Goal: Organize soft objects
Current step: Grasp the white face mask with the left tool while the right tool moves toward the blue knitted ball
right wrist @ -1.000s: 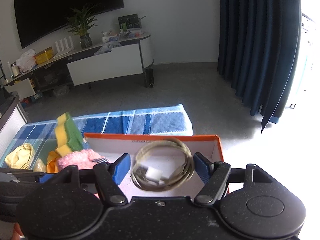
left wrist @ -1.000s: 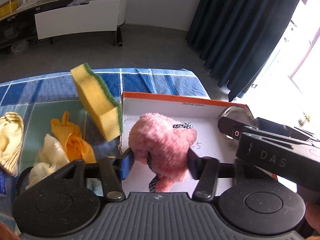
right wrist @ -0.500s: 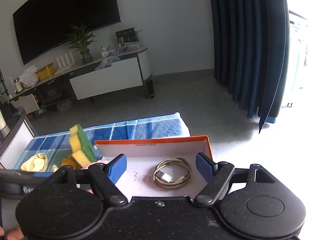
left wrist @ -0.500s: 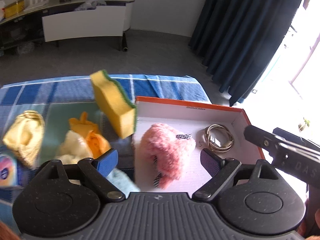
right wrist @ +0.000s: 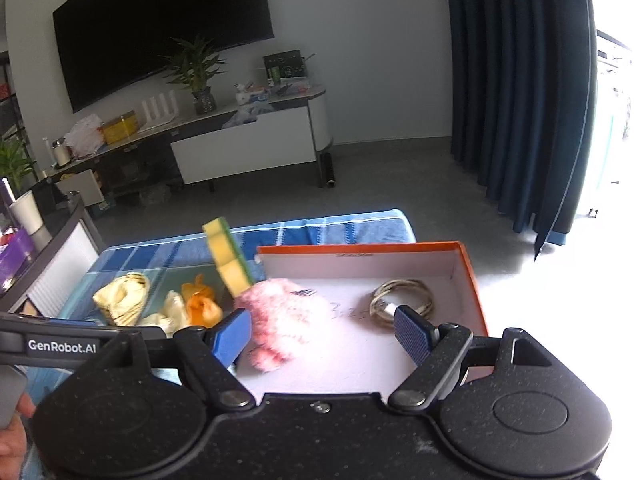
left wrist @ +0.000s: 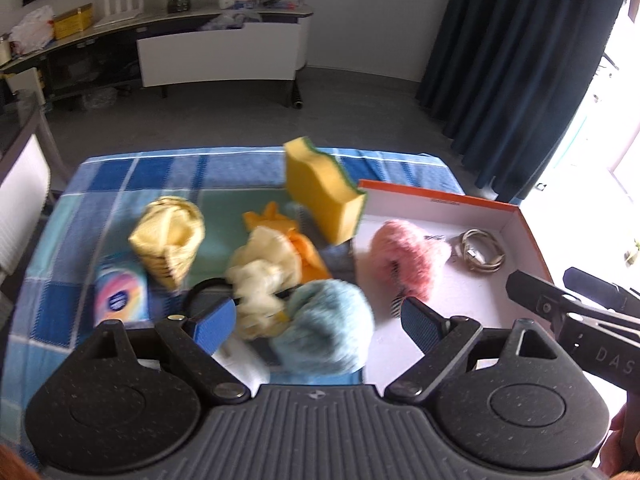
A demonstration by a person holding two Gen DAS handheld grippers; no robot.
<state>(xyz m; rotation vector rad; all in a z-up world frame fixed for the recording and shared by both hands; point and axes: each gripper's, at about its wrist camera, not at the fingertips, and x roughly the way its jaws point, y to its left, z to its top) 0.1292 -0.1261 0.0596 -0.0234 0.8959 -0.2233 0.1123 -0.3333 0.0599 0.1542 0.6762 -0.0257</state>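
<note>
A pink fluffy toy (left wrist: 404, 254) (right wrist: 286, 316) lies in the orange-rimmed box (left wrist: 528, 228) (right wrist: 466, 264), beside a coiled cable (left wrist: 480, 250) (right wrist: 402, 300). My left gripper (left wrist: 318, 324) is open above a blue fluffy toy (left wrist: 326, 328) on the table, its pads apart from it. A yellow-green sponge (left wrist: 322, 196) (right wrist: 230, 260) leans on the box's left wall. Cream cloth (left wrist: 262, 272), orange cloth (left wrist: 302, 246) and a yellow knit item (left wrist: 170, 236) lie on the checked blue tablecloth (left wrist: 120, 176). My right gripper (right wrist: 322, 334) hangs open over the box, holding nothing.
A small colourful packet (left wrist: 120, 294) lies at the cloth's left. Behind the table are grey floor, a low white media cabinet (right wrist: 244, 152), a wall-mounted screen (right wrist: 160, 28) and dark blue curtains (right wrist: 520, 80). The table's far edge drops to the floor.
My left gripper opened and let go of the pink toy, which now lies in the box, then drew back and left over the blue toy. The right gripper drew back from the cable.
</note>
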